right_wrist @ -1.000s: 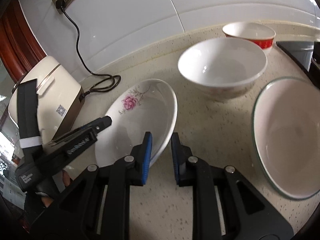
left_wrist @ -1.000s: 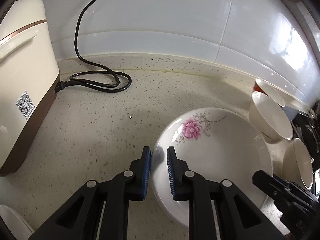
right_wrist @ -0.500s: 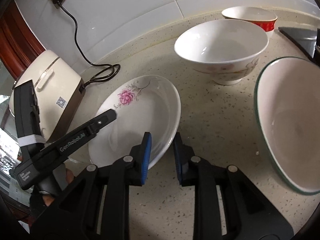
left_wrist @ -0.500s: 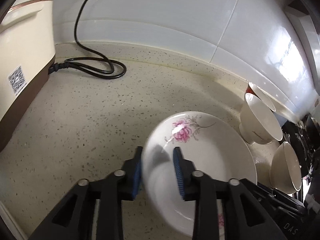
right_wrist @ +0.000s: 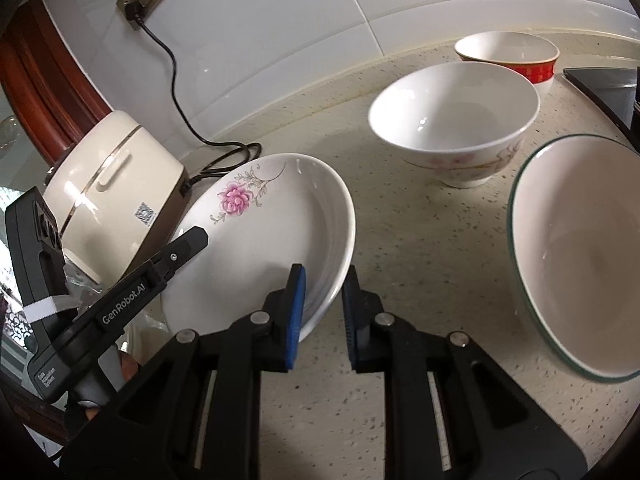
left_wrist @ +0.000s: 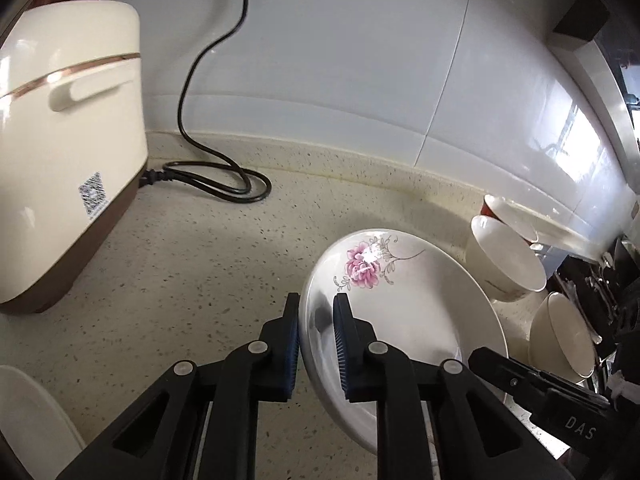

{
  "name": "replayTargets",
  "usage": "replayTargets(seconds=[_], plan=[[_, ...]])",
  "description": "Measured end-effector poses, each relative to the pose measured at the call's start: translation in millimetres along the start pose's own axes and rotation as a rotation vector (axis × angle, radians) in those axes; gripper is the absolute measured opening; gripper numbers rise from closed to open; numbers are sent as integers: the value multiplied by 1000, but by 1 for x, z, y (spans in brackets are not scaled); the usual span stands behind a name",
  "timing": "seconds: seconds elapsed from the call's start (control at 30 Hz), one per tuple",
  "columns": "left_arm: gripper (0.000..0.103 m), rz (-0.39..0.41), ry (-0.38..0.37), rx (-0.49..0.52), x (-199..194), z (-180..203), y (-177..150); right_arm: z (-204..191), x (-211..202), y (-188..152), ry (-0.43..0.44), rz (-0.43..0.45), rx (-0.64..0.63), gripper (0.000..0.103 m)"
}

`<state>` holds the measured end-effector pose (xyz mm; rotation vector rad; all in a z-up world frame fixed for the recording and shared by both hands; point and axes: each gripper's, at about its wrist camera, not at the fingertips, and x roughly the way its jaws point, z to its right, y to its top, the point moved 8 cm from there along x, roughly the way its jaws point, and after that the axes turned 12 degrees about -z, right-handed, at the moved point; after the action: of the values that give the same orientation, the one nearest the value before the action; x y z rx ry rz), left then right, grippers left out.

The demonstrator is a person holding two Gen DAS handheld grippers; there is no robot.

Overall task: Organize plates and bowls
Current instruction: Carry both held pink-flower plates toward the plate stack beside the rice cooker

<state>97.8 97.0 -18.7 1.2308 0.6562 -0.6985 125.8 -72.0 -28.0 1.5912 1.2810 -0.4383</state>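
- The plate (left_wrist: pixel 404 320), white with a pink flower, is held tilted above the speckled counter (left_wrist: pixel 180 280), one gripper on each side of its rim
- The left gripper (left_wrist: pixel 316 344) is clamped on the plate's near-left rim: one blue pad sits outside the rim, the other inside the well, and its jaws have just been closing with the rim between them
- The right gripper (right_wrist: pixel 322 316) has the opposite rim between its pads; the inner pad lies against the plate's well, the outer one looks slightly off the underside, so a firm grip cannot be told. Its jaws have just been closing
- A white bowl (right_wrist: pixel 454 108) stands on the counter beyond the plate, with a red-banded bowl (right_wrist: pixel 508 54) just behind it near the tiled wall (right_wrist: pixel 280 20)
- A green-rimmed bowl (right_wrist: pixel 580 256) sits to the right
- A cream cooker (left_wrist: pixel 60 140) stands at the left, its black cord (left_wrist: pixel 224 184) coiled beside it
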Motion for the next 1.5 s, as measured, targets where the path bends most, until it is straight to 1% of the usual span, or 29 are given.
replayTargets(seconds=[0.13, 0.27, 0.57, 0.73, 1.0, 1.17, 1.5], plan=[[17, 35, 8, -9, -14, -3, -1, -5, -2, 0, 30, 3, -10, 21], [17, 74, 52, -2, -27, -6, -2, -9, -2, -2, 69, -5, -19, 21], [17, 101, 71, -21, -44, -13, -7, -24, 1, 1, 122, 9, -54, 22], [17, 123, 90, -21, -57, -16, -10, -35, -5, 2, 161, 35, -89, 22], [17, 132, 102, -33, -70, -21, -17, -48, -11, 5, 213, 76, -126, 22], [17, 141, 107, -48, -81, -27, -22, -56, -16, 2, 238, 85, -156, 22], [17, 165, 120, -61, -104, -43, -36, -84, -18, -8, 279, 94, -256, 22]])
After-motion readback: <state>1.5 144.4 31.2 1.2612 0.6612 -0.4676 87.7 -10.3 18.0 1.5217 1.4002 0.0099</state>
